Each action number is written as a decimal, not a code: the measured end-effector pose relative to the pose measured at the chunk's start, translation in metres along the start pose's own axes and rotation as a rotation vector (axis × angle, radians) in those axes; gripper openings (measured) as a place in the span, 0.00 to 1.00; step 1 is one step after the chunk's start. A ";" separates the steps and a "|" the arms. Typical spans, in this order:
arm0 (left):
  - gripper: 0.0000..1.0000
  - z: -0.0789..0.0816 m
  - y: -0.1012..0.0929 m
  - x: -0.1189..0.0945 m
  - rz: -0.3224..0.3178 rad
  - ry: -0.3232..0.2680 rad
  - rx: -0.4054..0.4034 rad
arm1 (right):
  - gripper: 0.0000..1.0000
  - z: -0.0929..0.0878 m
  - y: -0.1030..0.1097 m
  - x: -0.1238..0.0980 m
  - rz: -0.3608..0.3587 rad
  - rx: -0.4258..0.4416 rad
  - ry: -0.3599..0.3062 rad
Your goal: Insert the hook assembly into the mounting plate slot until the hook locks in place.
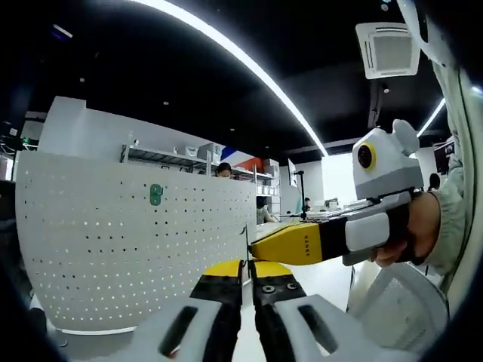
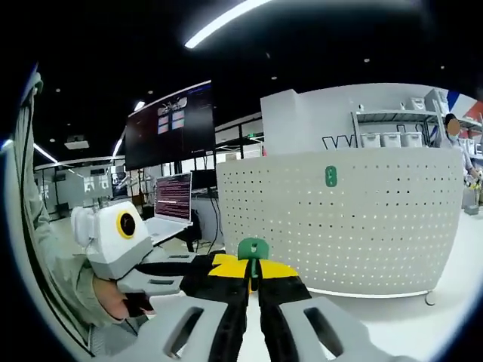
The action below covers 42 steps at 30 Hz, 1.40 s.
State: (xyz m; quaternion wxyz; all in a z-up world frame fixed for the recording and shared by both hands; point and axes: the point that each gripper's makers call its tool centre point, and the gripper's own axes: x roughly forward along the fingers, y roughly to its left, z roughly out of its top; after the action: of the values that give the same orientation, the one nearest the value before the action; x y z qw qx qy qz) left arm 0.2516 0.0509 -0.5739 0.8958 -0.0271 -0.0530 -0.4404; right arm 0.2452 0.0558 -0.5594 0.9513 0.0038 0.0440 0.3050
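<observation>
Two grippers are hovering in front of the white pegboard, which I take for the mounting plate. You are carrying the hook assembly, a small green plastic piece, pinched at the tip of your right gripper, whose jaws are closing narrowly on it. Your left gripper has its jaws pressed together with nothing visible between them. A second green piece is already sitting high on the board, well apart from the one you are holding. You are in the approach step, I judge; next you are needing to line the hook up with a slot and push until it locks.
</observation>
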 end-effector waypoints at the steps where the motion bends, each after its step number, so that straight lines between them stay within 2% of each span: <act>1: 0.04 0.001 0.000 0.000 -0.002 -0.005 0.005 | 0.01 0.001 0.000 -0.001 -0.003 -0.014 -0.002; 8: 0.05 0.003 -0.001 0.001 0.000 -0.006 0.008 | 0.01 0.002 -0.002 -0.001 -0.007 -0.015 -0.012; 24: 0.06 -0.004 0.000 0.000 0.010 0.028 0.005 | 0.01 0.001 -0.005 0.000 -0.014 0.017 -0.014; 42: 0.25 -0.017 0.007 -0.006 0.046 0.075 -0.004 | 0.01 0.001 -0.015 -0.001 -0.041 0.036 -0.019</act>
State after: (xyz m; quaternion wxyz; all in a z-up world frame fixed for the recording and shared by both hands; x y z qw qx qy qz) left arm 0.2544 0.0582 -0.5912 0.9069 -0.0135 -0.0179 -0.4207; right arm 0.2526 0.0433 -0.5590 0.9576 0.0229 0.0405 0.2843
